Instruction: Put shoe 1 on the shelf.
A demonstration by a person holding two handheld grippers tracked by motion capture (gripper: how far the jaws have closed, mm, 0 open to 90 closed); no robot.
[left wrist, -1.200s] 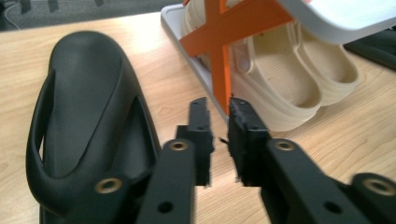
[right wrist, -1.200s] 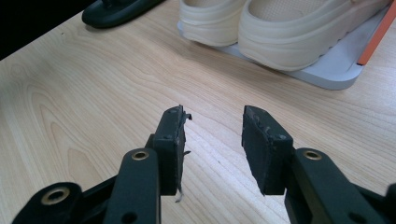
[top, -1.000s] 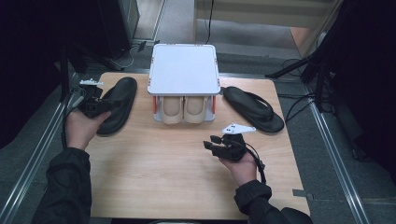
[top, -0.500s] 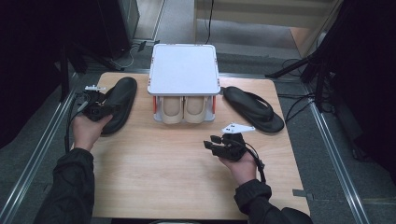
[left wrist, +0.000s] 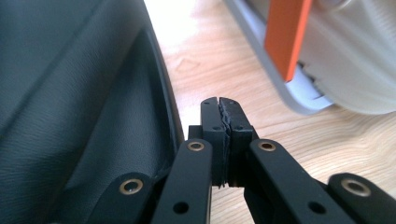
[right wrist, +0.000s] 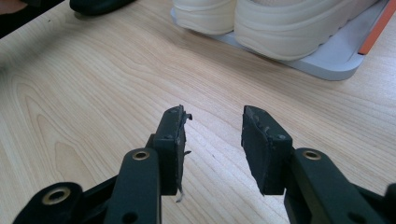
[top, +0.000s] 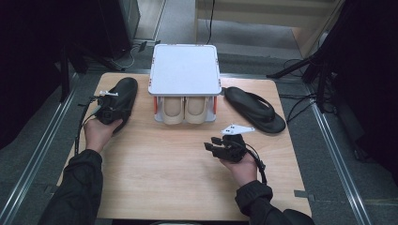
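Wooden table [top: 178,183]: our left gripper [left wrist: 219,103] is pinched shut beside the black slipper [left wrist: 70,102]; our right gripper [right wrist: 212,130] hovers half-open, empty.

Left gripper [left wrist: 223,105] closed — right gripper [right wrist: 212,122] agape

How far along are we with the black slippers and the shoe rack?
Done: the cream shoes sit under the rack top. In hand: the left hand-held gripper, jaws shut with nothing visible between them, lies beside the left slipper, not visibly gripping it. Left: both slippers lie on the table; the right slipper is untouched, and the right hand-held gripper is open and empty.
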